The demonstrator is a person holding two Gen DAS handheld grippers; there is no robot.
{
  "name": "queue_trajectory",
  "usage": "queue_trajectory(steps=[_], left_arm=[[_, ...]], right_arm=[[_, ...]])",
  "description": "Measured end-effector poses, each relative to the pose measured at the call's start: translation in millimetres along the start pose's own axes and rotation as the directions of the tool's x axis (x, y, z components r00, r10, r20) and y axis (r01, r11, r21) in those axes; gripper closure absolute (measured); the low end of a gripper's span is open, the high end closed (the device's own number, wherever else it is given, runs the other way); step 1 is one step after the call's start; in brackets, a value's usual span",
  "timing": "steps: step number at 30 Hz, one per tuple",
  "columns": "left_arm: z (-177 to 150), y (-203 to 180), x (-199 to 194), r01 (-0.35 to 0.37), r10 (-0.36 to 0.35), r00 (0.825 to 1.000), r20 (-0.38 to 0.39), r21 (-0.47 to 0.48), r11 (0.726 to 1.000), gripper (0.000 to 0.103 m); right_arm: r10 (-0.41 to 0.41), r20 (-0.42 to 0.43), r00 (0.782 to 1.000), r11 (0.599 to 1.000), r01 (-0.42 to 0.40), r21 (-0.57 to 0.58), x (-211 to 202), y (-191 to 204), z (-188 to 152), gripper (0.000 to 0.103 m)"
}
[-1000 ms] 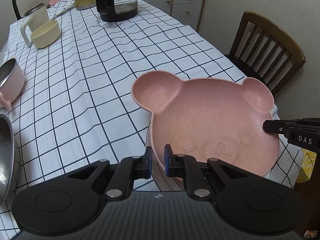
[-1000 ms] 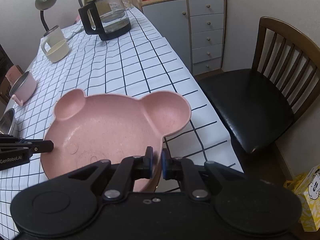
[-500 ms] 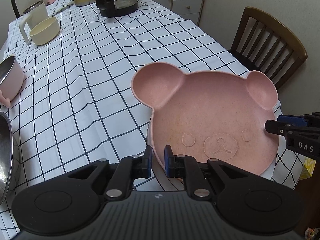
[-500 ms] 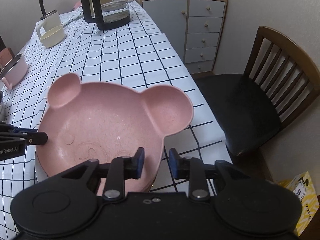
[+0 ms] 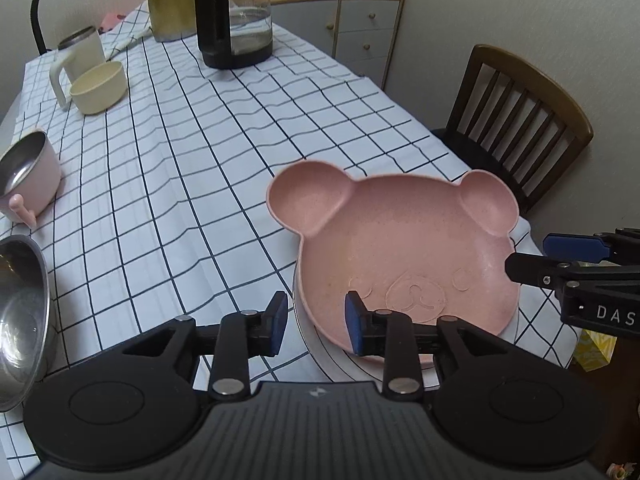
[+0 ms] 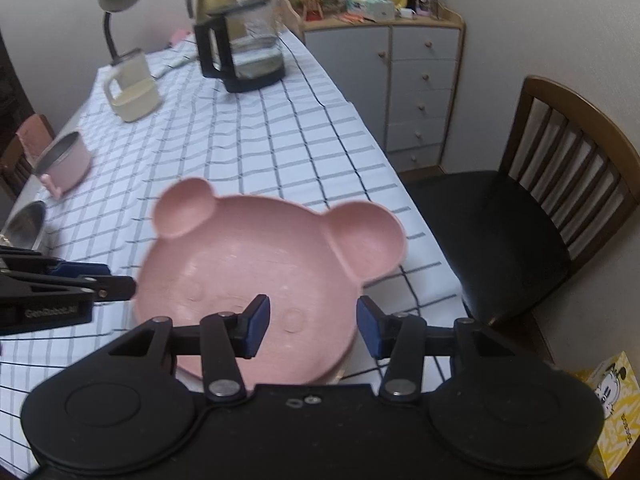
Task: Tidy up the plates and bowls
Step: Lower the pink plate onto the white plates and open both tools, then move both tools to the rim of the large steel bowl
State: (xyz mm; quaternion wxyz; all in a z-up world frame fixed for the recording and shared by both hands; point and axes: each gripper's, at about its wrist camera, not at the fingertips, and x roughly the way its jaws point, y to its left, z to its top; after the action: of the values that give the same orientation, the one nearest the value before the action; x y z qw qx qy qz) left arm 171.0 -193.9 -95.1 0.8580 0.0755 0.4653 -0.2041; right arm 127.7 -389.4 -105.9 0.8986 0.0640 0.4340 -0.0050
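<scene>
Both jaws have just been opening, pads clear of the pink bear plate (image 5: 404, 248): left gripper (image 5: 316, 322) narrowly, right gripper (image 6: 312, 326) wider. It sits on a white plate (image 5: 320, 354) at the table's near corner; a careless nudge could slide it off. Checked tablecloth (image 5: 180, 168), wooden chair (image 6: 560, 184) alongside
</scene>
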Motion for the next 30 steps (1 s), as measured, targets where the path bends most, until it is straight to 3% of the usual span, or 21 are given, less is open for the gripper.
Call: queue_trajectory(steps=[9, 11, 13, 15, 20, 24, 30], left_arm=[[-5, 13, -43, -0.015, 0.018, 0.995, 0.093, -0.028, 0.999, 0.072], [-7, 20, -53, -0.023, 0.028, 0.993, 0.117, -0.044, 0.999, 0.067], [-10, 28, -65, -0.035, 0.044, 0.988, 0.15, -0.062, 0.997, 0.053], [-14, 35, -77, -0.051, 0.064, 0.981, 0.182, -0.076, 0.996, 0.049], [-23, 57, -101, -0.085, 0.112, 0.968, 0.223, -0.125, 0.988, 0.047], [-33, 77, -119, -0.126, 0.166, 0.953, 0.253, -0.169, 0.977, 0.036], [-46, 108, -136, -0.176, 0.24, 0.934, 0.266, -0.242, 0.954, 0.029]], right_arm=[[0.064, 0.07, 0.995, 0.997, -0.062, -0.036, -31, 32, 8, 0.04], [0.083, 0.085, 0.993, 0.996, -0.08, -0.042, -37, 40, 11, 0.039], [0.103, 0.099, 0.99, 0.994, -0.098, -0.055, -43, 50, 14, 0.037], [0.116, 0.112, 0.987, 0.992, -0.108, -0.071, -48, 61, 17, 0.033], [0.166, 0.135, 0.977, 0.983, -0.152, -0.106, -56, 88, 22, 0.024], [0.207, 0.153, 0.966, 0.971, -0.184, -0.154, -61, 112, 27, 0.018], [0.28, 0.148, 0.949, 0.942, -0.241, -0.235, -59, 149, 37, 0.013]])
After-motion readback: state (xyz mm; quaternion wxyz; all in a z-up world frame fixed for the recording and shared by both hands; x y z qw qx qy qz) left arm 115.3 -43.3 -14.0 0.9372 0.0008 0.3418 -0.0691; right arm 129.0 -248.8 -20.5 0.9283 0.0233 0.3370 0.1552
